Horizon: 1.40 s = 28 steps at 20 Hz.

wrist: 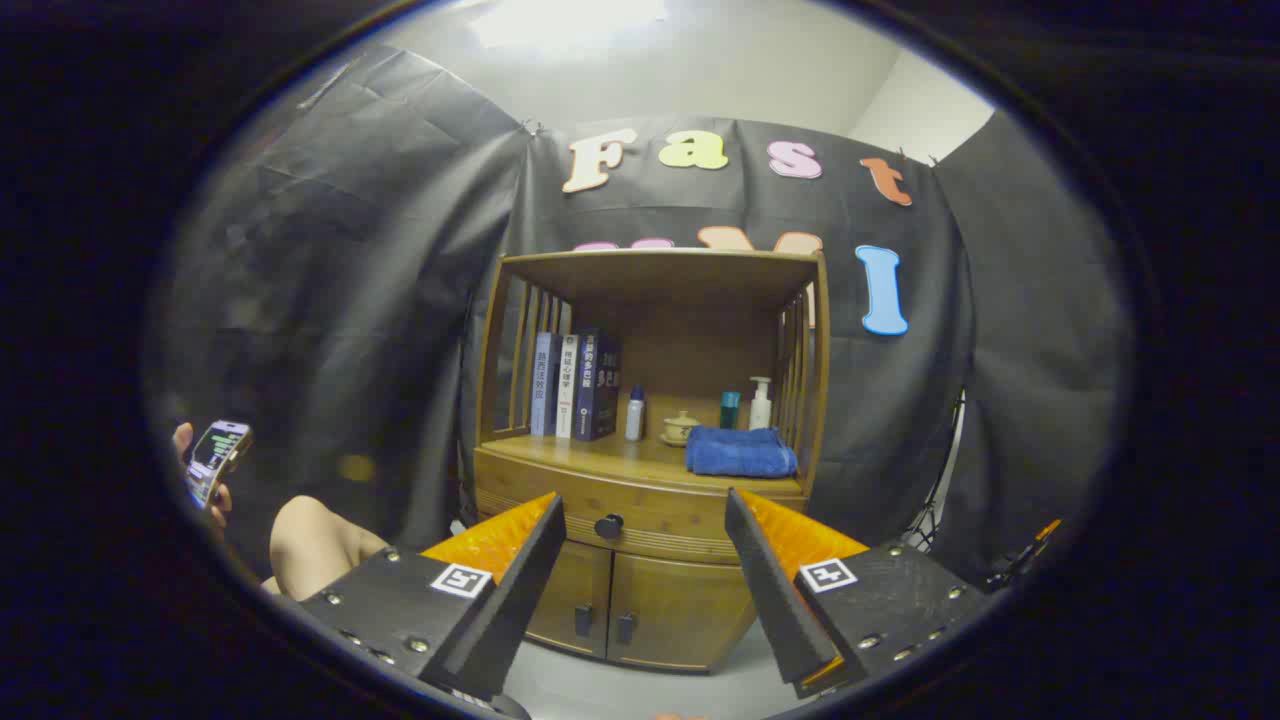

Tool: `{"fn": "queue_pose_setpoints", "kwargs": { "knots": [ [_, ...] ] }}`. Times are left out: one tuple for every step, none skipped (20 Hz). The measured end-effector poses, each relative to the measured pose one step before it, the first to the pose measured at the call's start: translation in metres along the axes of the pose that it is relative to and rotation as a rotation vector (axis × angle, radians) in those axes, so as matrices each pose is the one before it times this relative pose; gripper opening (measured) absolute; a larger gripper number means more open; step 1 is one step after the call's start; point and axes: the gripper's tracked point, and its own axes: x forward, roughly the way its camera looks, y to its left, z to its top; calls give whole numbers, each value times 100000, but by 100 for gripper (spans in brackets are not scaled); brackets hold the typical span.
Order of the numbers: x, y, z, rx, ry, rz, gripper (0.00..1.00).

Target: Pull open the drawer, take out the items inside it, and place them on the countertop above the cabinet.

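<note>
Gripper view, looking forward along the two fingers toward a wooden cabinet that stands beyond them against the black cloth wall. Its upper part is an open shelf with slatted sides, and the shelf floor serves as the countertop. On it, beyond the left finger, three books stand upright side by side. Just beside them is a small bottle with a dark cap, then a small lidded cup on a saucer, a teal container and a white pump bottle toward the back. A folded blue towel lies flat at the front of the countertop, beyond the right finger. Below the countertop sits the drawer, a wide wooden front with grooved bands, fully closed, so its contents cannot be seen. Its dark round knob shows in the gap between the fingers, closer to the left fingertip. Under the drawer are two closed doors with small dark handles. The gripper has its fingers spread wide apart, holding nothing and touching nothing, well short of the cabinet. Off beyond the left finger, a person's hand holds a phone, with a bare knee below it.
</note>
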Motion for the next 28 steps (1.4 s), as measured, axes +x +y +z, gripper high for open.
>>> {"fn": "queue_pose_setpoints", "kwargs": {
  "knots": [
    [-250, -171, 30, 61, -151, -546, 96],
    [-174, -99, -83, 108, -95, -360, 96],
    [-82, -34, -57, 84, -114, -91, 96],
    [-68, -8, 82, -38, -131, 114, 96],
    [-97, -24, 97, -156, -274, -26, 96],
    [-16, -53, 19, -70, -255, 106, 96],
    [-54, -1, 11, -54, -65, 139, 96],
    [26, 5, -125, -163, 176, 97, 96],
    [15, 35, -130, -157, 356, 68, 96],
    [56, -15, -99, 22, 239, -52, 96],
    [101, 0, -22, 170, 118, -94, 96],
    [75, -113, -86, 189, 133, -156, 96],
    [-6, -47, 42, 34, 27, -56, 96],
    [79, -25, -47, -195, 136, -147, 96],
    [39, -24, -64, -321, 68, -155, 96],
    [27, -49, 40, -337, -105, -163, 96],
    [35, -111, 33, -247, -154, -230, 96],
    [61, 21, -81, -148, -157, -59, 96],
    [12, -16, -25, -93, 80, -38, 96],
    [116, -89, -185, -38, 181, -38, 96],
    [85, -9, -70, 91, 286, 2, 96],
    [124, -33, -181, 194, 304, 9, 96],
    [19, -20, -171, 174, 259, -76, 96],
    [98, -35, -64, 61, 178, -64, 96],
    [133, -28, -99, -237, 115, -218, 96],
    [167, -73, -37, -250, -58, -230, 96],
    [291, 33, -101, -239, -10, -35, 96],
    [331, 58, -26, -368, -64, -109, 96]
  ]
}}
